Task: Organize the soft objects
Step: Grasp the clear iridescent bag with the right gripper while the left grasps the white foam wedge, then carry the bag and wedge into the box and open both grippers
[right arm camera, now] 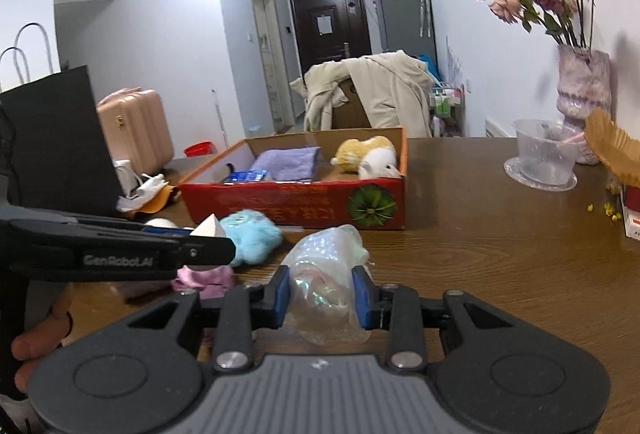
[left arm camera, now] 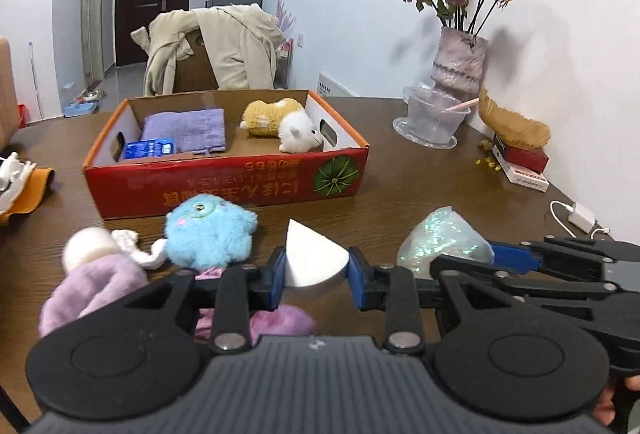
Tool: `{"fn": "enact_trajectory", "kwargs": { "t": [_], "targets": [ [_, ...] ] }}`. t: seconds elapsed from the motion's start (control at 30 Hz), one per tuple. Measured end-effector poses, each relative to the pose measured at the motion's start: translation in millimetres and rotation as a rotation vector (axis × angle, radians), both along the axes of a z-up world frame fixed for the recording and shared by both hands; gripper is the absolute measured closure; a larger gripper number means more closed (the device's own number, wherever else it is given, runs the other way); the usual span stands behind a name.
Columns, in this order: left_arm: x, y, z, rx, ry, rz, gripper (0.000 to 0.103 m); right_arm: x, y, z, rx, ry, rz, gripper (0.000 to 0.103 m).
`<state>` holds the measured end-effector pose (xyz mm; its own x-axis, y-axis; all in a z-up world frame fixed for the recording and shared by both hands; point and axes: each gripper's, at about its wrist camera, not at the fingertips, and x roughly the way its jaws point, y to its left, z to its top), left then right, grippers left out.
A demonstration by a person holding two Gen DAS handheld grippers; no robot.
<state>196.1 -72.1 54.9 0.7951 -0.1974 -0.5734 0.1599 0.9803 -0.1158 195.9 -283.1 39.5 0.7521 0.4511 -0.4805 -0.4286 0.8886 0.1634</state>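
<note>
Currently mid-carry: left gripper (left arm camera: 317, 276) pinching white sponge wedge (left arm camera: 314, 256), right gripper (right arm camera: 321, 302) pinching iridescent bag (right arm camera: 329, 274), both just short of red box (left arm camera: 224, 185) on table (left arm camera: 420, 177). Next, probably: reach over near wall, release inside beside plush hamster (left arm camera: 298, 131).

Dark brown wooden table (left arm camera: 400, 189), red cardboard box (left arm camera: 224, 185) near the middle, blue fluffy toy (left arm camera: 210, 236) just in front of the box, purple soft toy (left arm camera: 92, 286) at the near left, clear plastic bowl (left arm camera: 434, 117), vase of dried roses (left arm camera: 460, 61) and white charger (left arm camera: 580, 215) along the right side
</note>
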Motion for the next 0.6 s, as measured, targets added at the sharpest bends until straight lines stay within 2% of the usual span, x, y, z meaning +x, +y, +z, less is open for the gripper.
{"fn": "enact_trajectory", "kwargs": {
  "t": [0.13,0.2,0.27,0.33,0.43,0.6],
  "targets": [
    [-4,15,13,-0.027,-0.020,-0.010,0.071,-5,11,9,-0.006,-0.021,0.013,0.071],
    [11,27,26,-0.046,-0.045,-0.017,0.071,6,18,21,-0.025,-0.055,0.037,0.071],
    [37,37,40,-0.023,-0.072,-0.024,0.070,26,27,35,-0.043,-0.080,0.063,0.071],
    [77,49,50,-0.023,-0.060,-0.009,0.070,61,37,49,-0.029,-0.084,0.098,0.071],
    [148,64,50,-0.028,-0.012,0.018,0.070,136,58,57,0.002,-0.023,0.121,0.071],
    [255,81,19,0.000,0.114,0.082,0.069,276,98,32,0.024,0.180,0.047,0.071]
  ]
}}
